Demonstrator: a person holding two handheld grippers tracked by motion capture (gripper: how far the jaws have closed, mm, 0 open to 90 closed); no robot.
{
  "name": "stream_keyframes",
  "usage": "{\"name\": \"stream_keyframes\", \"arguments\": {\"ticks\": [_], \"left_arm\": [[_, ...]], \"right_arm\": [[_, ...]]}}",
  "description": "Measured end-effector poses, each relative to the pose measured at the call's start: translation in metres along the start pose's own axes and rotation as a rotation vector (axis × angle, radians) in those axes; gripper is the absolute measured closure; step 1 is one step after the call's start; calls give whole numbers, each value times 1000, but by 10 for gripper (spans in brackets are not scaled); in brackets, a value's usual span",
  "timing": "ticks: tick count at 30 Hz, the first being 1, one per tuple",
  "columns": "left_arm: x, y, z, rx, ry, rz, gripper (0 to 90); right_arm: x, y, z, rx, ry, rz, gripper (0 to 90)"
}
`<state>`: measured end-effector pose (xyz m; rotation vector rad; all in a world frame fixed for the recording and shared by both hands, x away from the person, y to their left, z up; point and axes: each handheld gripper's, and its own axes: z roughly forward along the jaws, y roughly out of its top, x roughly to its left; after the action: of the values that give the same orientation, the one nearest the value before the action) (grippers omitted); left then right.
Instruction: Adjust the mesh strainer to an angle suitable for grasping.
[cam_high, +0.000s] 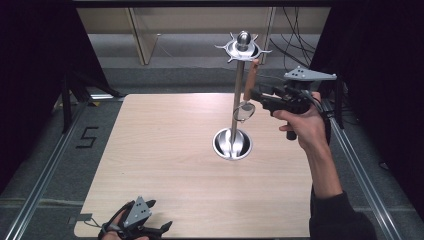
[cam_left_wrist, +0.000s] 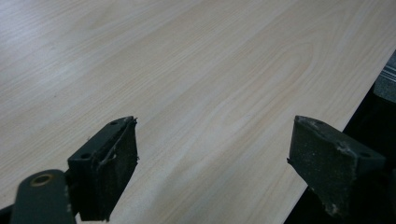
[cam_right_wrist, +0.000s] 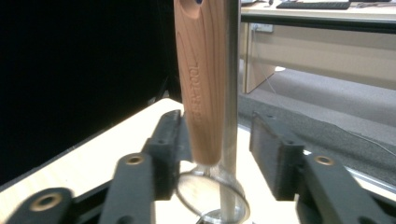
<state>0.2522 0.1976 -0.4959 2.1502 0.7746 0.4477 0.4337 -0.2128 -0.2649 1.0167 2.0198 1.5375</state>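
Strainer hanging beside the stand's pole, right tongs around its handle.

Right tongs (cam_high: 256, 95), raised at 2 o'clock over the worktop (cam_high: 160, 165), bracket the strainer's (cam_high: 248, 85) upright wooden handle, jaws spread, not visibly pinching; the stand (cam_high: 235, 100) rises just beyond. Left tongs (cam_left_wrist: 215, 163) gape empty at 7 o'clock, far off.

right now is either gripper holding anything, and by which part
Neither grips anything: the utensil's wooden handle stands between the right gripper's open jaws; the left gripper is open over the table.

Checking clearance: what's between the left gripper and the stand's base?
Bare table top, seen in the high view, separates the left gripper from the stand's base.
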Motion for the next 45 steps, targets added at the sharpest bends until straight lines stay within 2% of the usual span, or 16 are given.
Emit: {"name": "stream_keyframes", "arguments": {"ticks": [4, 5, 8, 12, 13, 18, 26, 31, 32, 33, 34, 35, 36, 40, 41, 45], "left_arm": [[-3, 0, 1, -16, -10, -37, 149], [-5, -1, 1, -16, -10, -70, 149], [0, 0, 0, 0, -3, 1, 149], [-2, 0, 0, -3, -11, -21, 149], [-4, 0, 1, -14, -12, -41, 149], [0, 0, 0, 9, -2, -6, 149], [-2, 0, 1, -14, -10, -21, 149], [-2, 0, 0, 3, -6, -27, 149], [-1, 0, 0, 2, -10, -9, 149], [-2, 0, 0, 5, -5, -24, 149], [0, 0, -1, 8, -5, -2, 149], [-1, 0, -1, 1, -15, -17, 149], [-2, 0, -1, 15, -8, -39, 149], [-3, 0, -1, 7, -10, -44, 149], [-1, 1, 0, -1, -15, -20, 149], [-1, 1, 1, -20, -12, -18, 149]], "right_arm": [[3, -2, -6, -15, -27, 10, 455], [3, -2, -6, -15, -27, 10, 455], [2, -6, -13, -44, -26, 18, 423], [1, -15, -20, -56, -23, 32, 408], [1, -17, -21, -54, -16, 39, 405], [3, -26, -23, -61, -17, 40, 393], [9, -46, -28, -62, -13, 21, 389], [10, -55, -29, -56, 2, 16, 387], [11, -57, -29, -54, 3, 13, 386], [11, -59, -30, -55, 1, 17, 385], [11, -61, -29, -71, 0, -3, 385], [12, -64, -30, -58, 14, 22, 386], [12, -65, -29, -57, 8, 9, 384], [12, -68, -32, -45, 13, 14, 383], [11, -69, -32, -53, 3, -9, 382], [8, -73, -31, -36, 0, 17, 380]]}}
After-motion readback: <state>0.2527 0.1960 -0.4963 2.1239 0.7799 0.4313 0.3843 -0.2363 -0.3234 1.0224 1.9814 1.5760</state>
